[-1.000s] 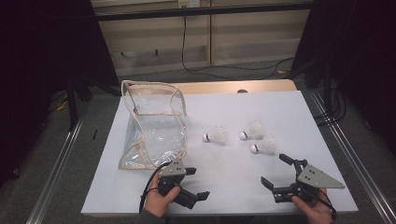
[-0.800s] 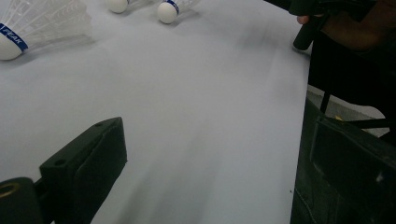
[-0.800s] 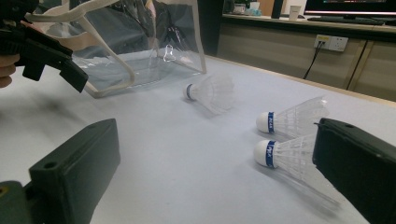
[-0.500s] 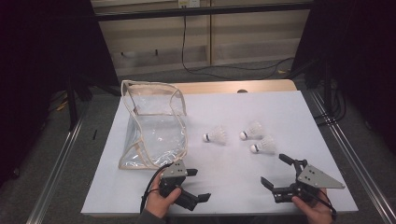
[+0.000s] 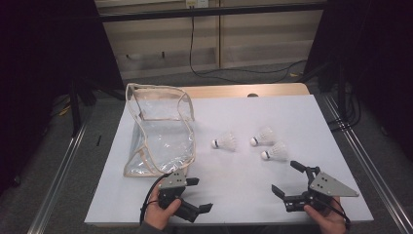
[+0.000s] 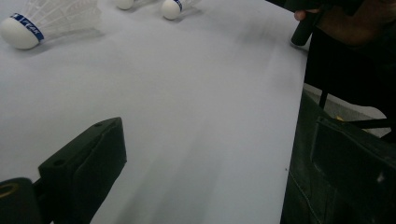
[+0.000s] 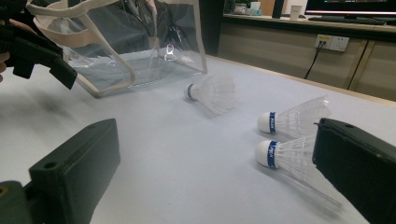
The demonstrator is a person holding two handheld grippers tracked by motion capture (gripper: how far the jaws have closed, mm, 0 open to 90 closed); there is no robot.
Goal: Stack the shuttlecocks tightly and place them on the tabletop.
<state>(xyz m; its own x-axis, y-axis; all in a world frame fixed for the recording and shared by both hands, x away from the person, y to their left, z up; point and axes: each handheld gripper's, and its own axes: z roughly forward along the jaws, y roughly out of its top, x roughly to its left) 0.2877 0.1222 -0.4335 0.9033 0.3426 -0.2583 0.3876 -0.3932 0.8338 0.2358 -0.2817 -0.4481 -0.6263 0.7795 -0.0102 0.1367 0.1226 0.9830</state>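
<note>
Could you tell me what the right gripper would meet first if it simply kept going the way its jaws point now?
Probably the nearest shuttlecock: in the right gripper view it lies just ahead between the open jaws of the right gripper, towards one jaw, with a second shuttlecock right behind it. Depth is hard to judge, so it might slide past.

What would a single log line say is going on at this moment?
left gripper: open, holding nothing | right gripper: open, near closest shuttlecock | three shuttlecocks lying on table | clear bag: open, lying at left
</note>
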